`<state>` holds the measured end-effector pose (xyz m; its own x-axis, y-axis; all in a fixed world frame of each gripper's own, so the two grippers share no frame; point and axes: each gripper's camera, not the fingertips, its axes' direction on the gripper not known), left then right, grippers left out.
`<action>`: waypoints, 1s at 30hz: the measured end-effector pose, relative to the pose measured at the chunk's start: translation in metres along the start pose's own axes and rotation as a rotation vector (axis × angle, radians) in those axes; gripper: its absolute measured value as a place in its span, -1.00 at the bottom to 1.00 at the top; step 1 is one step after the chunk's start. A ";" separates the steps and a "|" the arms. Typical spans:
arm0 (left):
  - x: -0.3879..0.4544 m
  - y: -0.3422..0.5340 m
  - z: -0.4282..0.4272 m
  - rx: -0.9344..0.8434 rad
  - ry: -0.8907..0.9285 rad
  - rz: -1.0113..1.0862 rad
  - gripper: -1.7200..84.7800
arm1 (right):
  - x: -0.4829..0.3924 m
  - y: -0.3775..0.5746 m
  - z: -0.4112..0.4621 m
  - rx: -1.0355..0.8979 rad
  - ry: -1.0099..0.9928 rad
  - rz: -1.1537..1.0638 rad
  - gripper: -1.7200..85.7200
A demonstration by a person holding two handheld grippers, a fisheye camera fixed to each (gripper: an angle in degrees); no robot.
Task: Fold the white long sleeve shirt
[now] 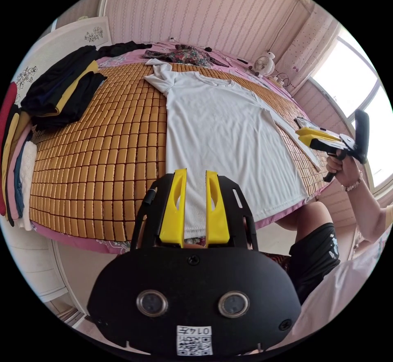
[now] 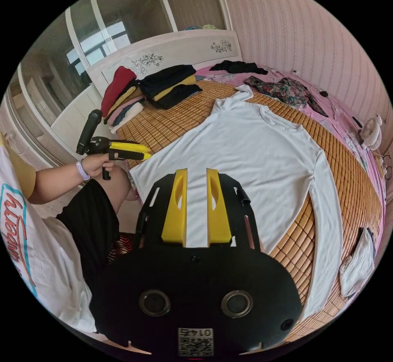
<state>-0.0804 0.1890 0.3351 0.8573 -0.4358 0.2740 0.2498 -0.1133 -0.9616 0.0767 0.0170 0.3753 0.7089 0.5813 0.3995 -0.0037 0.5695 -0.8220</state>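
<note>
In the left gripper view, the white long sleeve shirt [image 1: 221, 133] lies flat and face up on the bamboo mat [image 1: 106, 141] that covers the bed. Its long axis runs straight away from the left gripper [image 1: 195, 174], hem nearest, collar farthest. The jaws stand spread with a strip of hem showing in the gap; they appear to hover over the hem rather than pinch it. Beyond the shirt's far sleeve, the right gripper [image 1: 307, 133] hangs off the mat's edge, held in a hand [image 1: 342, 169].

In the right gripper view, the shirt [image 2: 254, 157] spreads ahead of the right gripper [image 2: 196, 174], whose jaws are likewise apart and empty. One sleeve runs straight down the shirt's side; the other is bunched up near the collar. The left gripper [image 2: 143, 154] sits just off the shirt's hem corner, so it looks the nearer one for a first grasp there.
</note>
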 end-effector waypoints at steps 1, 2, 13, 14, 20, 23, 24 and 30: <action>-0.001 -0.003 0.001 -0.001 -0.005 -0.004 -0.79 | -0.001 -0.029 0.021 -0.004 -0.008 -0.067 -0.80; -0.003 -0.009 0.004 -0.003 -0.010 -0.005 -0.79 | -0.001 -0.044 0.033 -0.015 -0.008 -0.099 -0.80; 0.006 -0.023 -0.002 -0.108 -0.088 0.072 -0.84 | 0.119 -0.270 0.312 -0.107 0.044 0.122 -0.76; 0.008 -0.022 -0.008 -0.101 -0.090 0.088 -0.84 | 0.127 -0.276 0.325 -0.104 0.043 0.155 -0.76; 0.017 -0.016 -0.037 -0.066 -0.112 0.144 -0.84 | 0.182 -0.310 0.422 -0.133 0.188 0.297 -0.84; 0.020 -0.013 -0.051 -0.045 -0.117 0.136 -0.85 | 0.199 -0.302 0.439 -0.129 0.103 0.304 -0.90; 0.021 -0.012 -0.057 -0.039 -0.122 0.146 -0.86 | 0.196 -0.298 0.436 -0.114 -0.011 0.239 -0.92; 0.012 -0.008 -0.121 0.027 -0.045 0.116 -0.86 | 0.111 -0.250 0.325 0.151 -0.574 -0.440 -0.85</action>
<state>-0.1263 0.0763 0.3448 0.9004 -0.4039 0.1619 0.1595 -0.0399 -0.9864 -0.0727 0.1275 0.7572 0.1869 0.4695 0.8629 0.0698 0.8698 -0.4884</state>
